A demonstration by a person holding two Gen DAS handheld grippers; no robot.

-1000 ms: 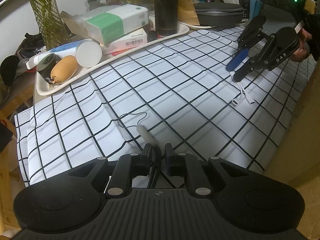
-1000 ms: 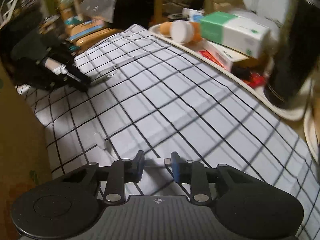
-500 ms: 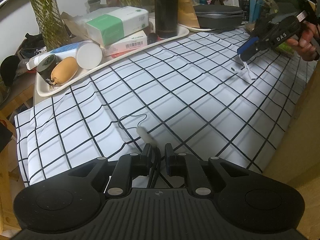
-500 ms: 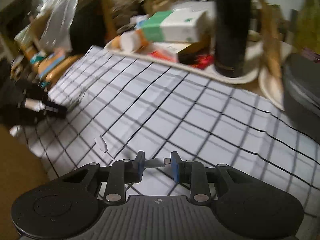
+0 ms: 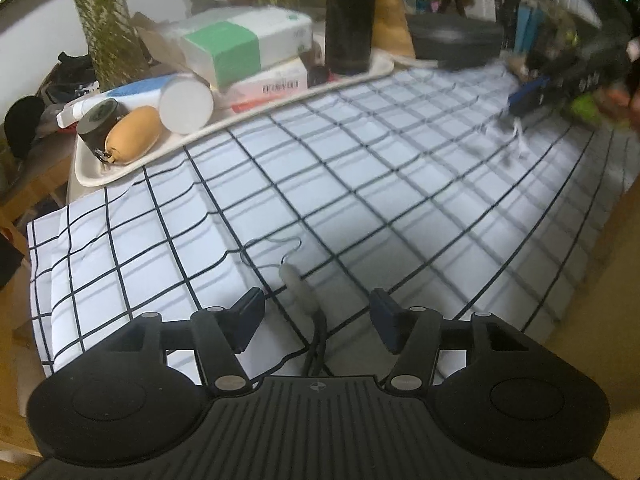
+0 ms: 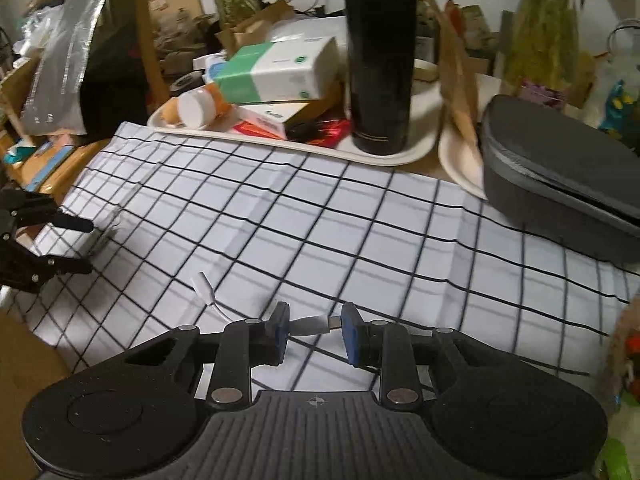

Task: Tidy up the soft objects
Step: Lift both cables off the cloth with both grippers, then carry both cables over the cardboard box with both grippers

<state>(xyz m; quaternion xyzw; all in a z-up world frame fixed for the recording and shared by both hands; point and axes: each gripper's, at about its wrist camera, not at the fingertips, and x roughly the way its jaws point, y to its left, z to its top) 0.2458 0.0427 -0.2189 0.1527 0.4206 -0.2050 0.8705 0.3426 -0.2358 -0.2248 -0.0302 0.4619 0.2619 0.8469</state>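
Cable adapter [image 6: 310, 325] lifted off table [image 6: 360, 240], pinched endwise in my right tool [image 6: 313, 330]. Left tool [image 5: 316, 316] just opened wide, dark cord [image 5: 318, 336] released; regrasp needed.

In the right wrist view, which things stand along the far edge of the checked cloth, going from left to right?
White-capped tube → green and white box → black flask → grey case.

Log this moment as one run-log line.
left gripper: open over dark cable | right gripper: holding white adapter | surface: checked cloth
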